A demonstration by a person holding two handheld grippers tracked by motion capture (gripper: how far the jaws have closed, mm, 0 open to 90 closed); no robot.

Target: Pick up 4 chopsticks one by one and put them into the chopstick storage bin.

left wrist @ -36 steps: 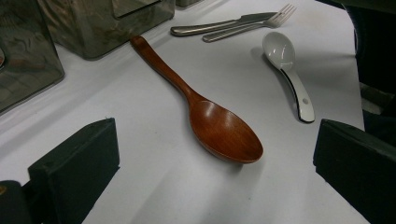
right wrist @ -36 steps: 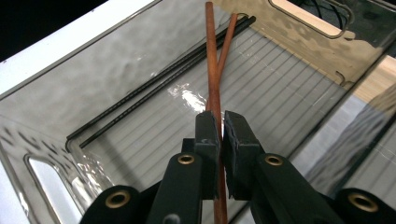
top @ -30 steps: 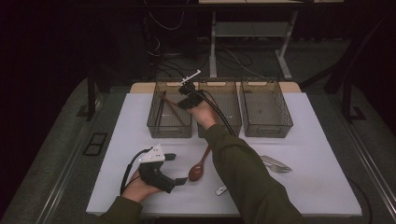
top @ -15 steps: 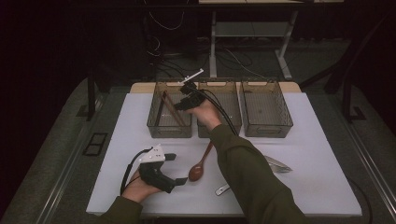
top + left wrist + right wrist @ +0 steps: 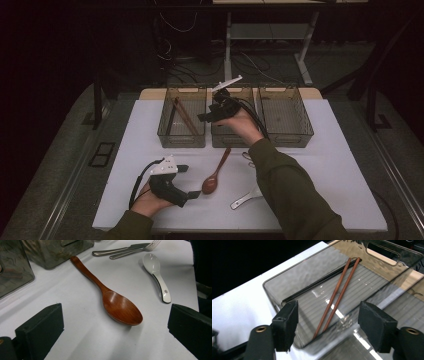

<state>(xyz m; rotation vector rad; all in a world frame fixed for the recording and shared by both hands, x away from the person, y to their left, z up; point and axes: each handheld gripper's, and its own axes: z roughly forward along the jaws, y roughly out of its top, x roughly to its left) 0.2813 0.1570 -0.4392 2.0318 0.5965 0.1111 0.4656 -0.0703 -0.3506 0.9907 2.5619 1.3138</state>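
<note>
Three clear bins [image 5: 285, 145] are counted in a row at the far side of the table. In the left bin two brown chopsticks [image 5: 338, 295] and one black stick [image 5: 312, 287] are recorded. On the table are noted one wooden spoon [image 5: 117, 303], one white spoon [image 5: 156, 272], one knife [image 5: 115, 250] and one fork [image 5: 142, 248]

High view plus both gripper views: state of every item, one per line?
Brown chopsticks: lying loose in the left bin, released.
Black chopsticks: lying in the same bin.
Wooden spoon: flat on the table, bowl up, untouched.
White spoon: flat on the table.
Fork and knife: side by side on the table.
Left gripper: open, aimed at the wooden spoon.
Right gripper: jaws just opening, nothing between them.
</note>
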